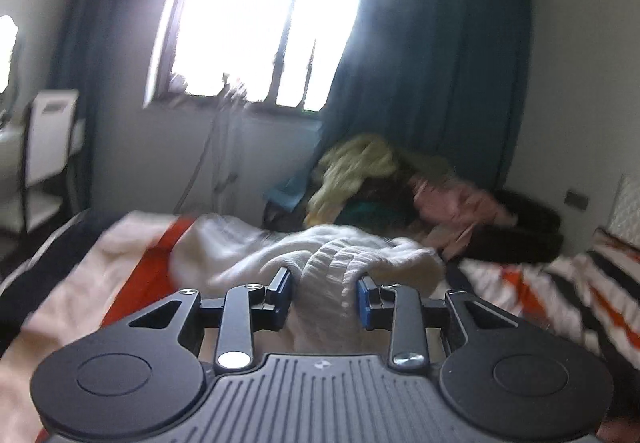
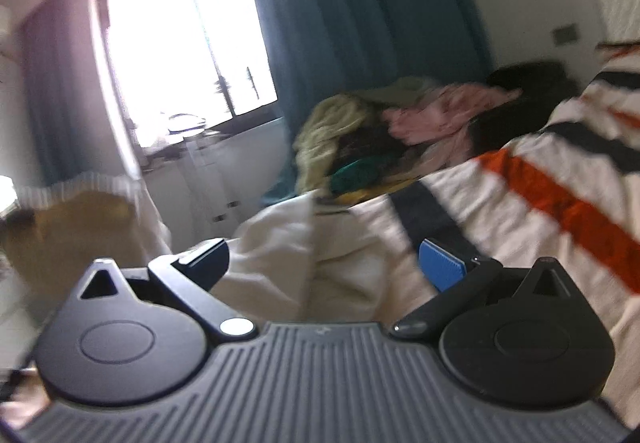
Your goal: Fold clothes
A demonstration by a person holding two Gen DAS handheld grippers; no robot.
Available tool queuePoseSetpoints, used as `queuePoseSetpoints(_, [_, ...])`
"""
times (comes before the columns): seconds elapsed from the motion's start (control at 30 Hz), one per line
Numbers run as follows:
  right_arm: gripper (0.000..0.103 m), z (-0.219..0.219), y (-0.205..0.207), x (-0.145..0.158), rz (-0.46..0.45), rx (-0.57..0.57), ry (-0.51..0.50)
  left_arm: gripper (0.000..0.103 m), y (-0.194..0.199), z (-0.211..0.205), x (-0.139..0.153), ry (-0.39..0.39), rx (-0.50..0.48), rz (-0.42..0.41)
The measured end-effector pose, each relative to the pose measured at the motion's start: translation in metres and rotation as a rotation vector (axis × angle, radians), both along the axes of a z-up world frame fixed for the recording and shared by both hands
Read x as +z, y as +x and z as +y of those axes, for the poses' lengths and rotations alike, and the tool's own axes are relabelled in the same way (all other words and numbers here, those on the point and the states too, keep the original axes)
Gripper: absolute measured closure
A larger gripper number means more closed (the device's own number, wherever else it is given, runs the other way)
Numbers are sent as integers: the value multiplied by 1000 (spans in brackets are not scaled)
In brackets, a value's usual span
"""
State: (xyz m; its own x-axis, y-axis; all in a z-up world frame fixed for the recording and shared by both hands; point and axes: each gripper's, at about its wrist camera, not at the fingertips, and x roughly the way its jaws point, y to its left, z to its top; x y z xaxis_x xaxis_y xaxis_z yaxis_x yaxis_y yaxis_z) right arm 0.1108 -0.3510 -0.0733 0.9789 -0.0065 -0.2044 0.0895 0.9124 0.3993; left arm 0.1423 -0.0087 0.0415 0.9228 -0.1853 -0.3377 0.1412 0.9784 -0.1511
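Note:
A white ribbed knit garment [image 1: 328,263] lies bunched on the striped bed cover [image 1: 560,283]. My left gripper [image 1: 325,297] is shut on a thick fold of it, with the blue pads pressing on both sides of the cloth. In the right wrist view the same white garment [image 2: 288,255] spreads below my right gripper [image 2: 324,263], which stands open with wide jaws and grips nothing. The cloth lies between and beneath its fingers; whether they touch it I cannot tell.
A heap of clothes [image 1: 384,187], yellow, pink and dark, sits at the far side of the bed below the blue curtain [image 1: 420,63]. A bright window [image 1: 256,11] is behind. A white shelf unit [image 1: 48,147] stands at the left. The striped cover [image 2: 560,183] rises at the right.

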Motion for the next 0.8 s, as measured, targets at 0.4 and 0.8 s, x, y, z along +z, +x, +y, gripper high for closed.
queuePoseSetpoints(0.4, [0, 68, -12, -16, 292, 276, -103, 57, -41, 84, -65, 0, 68, 233])
queuePoseSetpoints(0.8, [0, 119, 27, -76, 557, 394, -189, 17, -3, 6, -107, 453, 100, 135])
